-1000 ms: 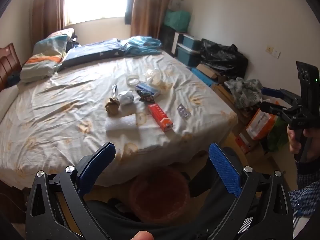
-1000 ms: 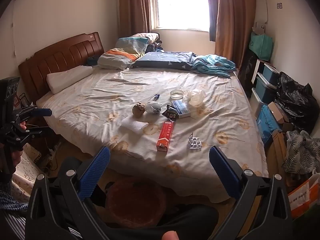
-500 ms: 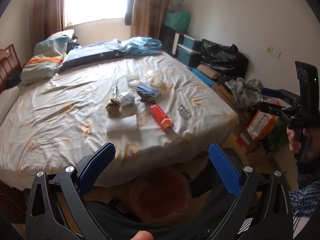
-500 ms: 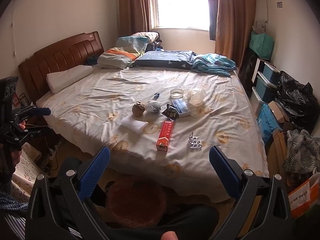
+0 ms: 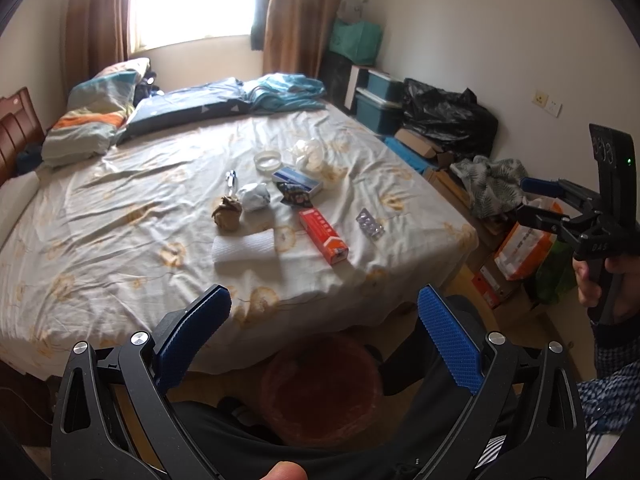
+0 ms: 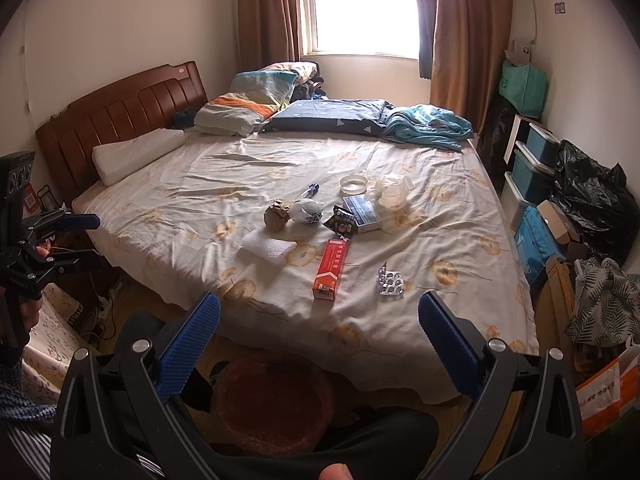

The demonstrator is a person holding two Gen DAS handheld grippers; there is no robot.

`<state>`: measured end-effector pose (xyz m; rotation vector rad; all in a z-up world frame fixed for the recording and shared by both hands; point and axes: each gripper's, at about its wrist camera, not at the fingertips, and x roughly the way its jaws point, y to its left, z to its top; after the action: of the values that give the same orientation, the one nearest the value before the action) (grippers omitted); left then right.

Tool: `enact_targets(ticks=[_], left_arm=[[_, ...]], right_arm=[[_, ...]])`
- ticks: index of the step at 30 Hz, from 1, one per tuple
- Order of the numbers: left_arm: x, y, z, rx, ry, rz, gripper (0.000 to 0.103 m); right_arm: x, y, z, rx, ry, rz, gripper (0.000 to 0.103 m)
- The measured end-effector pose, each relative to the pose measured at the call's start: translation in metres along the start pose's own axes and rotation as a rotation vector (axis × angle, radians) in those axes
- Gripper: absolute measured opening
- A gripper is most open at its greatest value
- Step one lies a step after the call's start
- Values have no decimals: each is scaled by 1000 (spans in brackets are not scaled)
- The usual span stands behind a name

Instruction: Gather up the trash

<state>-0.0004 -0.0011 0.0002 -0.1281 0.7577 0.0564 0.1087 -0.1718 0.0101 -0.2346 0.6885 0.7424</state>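
Trash lies in a cluster on the bed (image 6: 200, 200): a red carton (image 6: 330, 268) (image 5: 322, 235), a pill blister (image 6: 390, 281) (image 5: 370, 223), a white foam sheet (image 6: 267, 249) (image 5: 245, 247), a brown paper ball (image 6: 277, 215) (image 5: 227, 213), a white crumpled ball (image 6: 307, 211), a dark snack wrapper (image 6: 341, 222), a blue box (image 6: 362, 213), a round lid (image 6: 353, 184) and clear plastic (image 6: 393, 191). A reddish bin (image 6: 274, 400) (image 5: 320, 388) stands on the floor below the bed's edge. My left gripper (image 5: 326, 336) and right gripper (image 6: 318, 340) are open, empty, short of the bed.
Pillows (image 6: 252, 100) and a blue blanket (image 6: 428, 124) lie at the bed's far end. Storage boxes (image 6: 532, 168), a black bag (image 6: 592, 196) and cartons (image 6: 560, 240) crowd the right wall. A wooden headboard (image 6: 120, 116) is at the left. My knees are beside the bin.
Both views have drifted very slightly; the bed and trash sit a touch lower and nearer. Both grippers stay open and empty.
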Motion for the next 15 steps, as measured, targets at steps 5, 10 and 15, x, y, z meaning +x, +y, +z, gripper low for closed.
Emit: enact_targets(ticks=[5,10,15], left_arm=[[0,0,0,-1,2,2,97],[1,4,-1,-7,3,4,97],[1,4,-2,-6,3,2,97]], right_arm=[[-1,-3,3,0,2,-3,98],[5,3,-4,2,5,-3,98],[9,1,-6,5,6,1,98]])
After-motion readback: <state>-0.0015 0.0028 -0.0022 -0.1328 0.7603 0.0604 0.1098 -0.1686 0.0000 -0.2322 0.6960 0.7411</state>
